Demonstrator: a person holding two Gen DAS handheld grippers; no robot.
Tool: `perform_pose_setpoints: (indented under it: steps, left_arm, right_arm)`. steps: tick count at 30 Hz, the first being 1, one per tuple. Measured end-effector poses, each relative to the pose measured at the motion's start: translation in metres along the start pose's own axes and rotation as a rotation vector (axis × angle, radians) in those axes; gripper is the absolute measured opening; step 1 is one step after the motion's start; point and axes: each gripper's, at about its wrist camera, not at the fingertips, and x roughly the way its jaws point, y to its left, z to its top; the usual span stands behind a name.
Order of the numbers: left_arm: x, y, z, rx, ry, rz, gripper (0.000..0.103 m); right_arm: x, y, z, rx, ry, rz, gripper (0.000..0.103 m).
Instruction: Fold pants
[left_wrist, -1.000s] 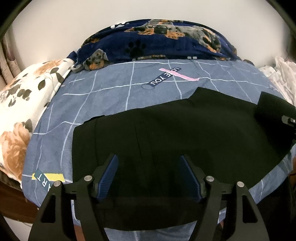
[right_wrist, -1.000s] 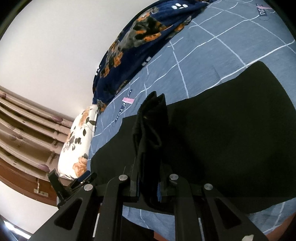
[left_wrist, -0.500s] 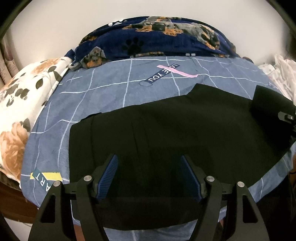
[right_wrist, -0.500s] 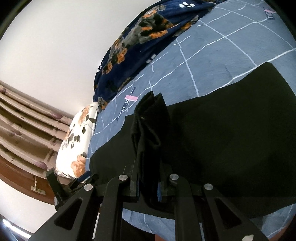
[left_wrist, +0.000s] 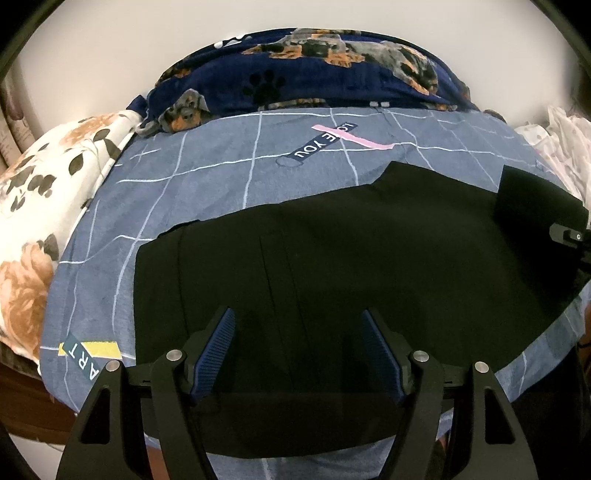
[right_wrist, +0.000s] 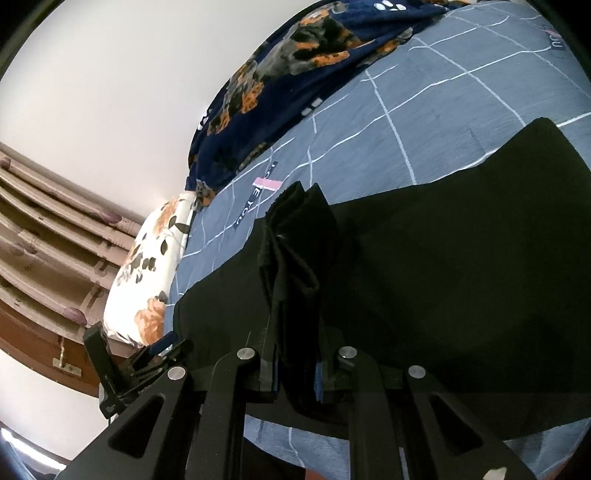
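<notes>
Black pants (left_wrist: 351, 258) lie flat across the blue checked bed sheet (left_wrist: 221, 173). My left gripper (left_wrist: 297, 343) is open and empty, hovering over the pants near the bed's front edge. My right gripper (right_wrist: 293, 373) is shut on a bunched end of the pants (right_wrist: 295, 240) and holds it lifted above the rest of the pants (right_wrist: 461, 258). In the left wrist view the raised end (left_wrist: 532, 206) and the right gripper's body (left_wrist: 569, 236) show at the far right.
A floral pillow (left_wrist: 44, 206) lies at the left. A navy dog-print blanket (left_wrist: 314, 70) is heaped against the back wall. White cloth (left_wrist: 557, 133) sits at the far right. A wooden headboard (right_wrist: 48, 229) stands left in the right wrist view.
The right gripper has carried the lifted pants end slightly leftward over the pants. The left gripper has stayed open and drifted only slightly.
</notes>
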Motion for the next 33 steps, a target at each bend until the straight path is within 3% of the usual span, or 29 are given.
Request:
perform_pose_setpoints:
  steps: [33]
  left_arm:
    - [0.005,0.002,-0.001,0.012,0.016,0.009,0.073]
  right_arm:
    - [0.012,0.003,-0.009,-0.024,0.036,-0.008,0.016]
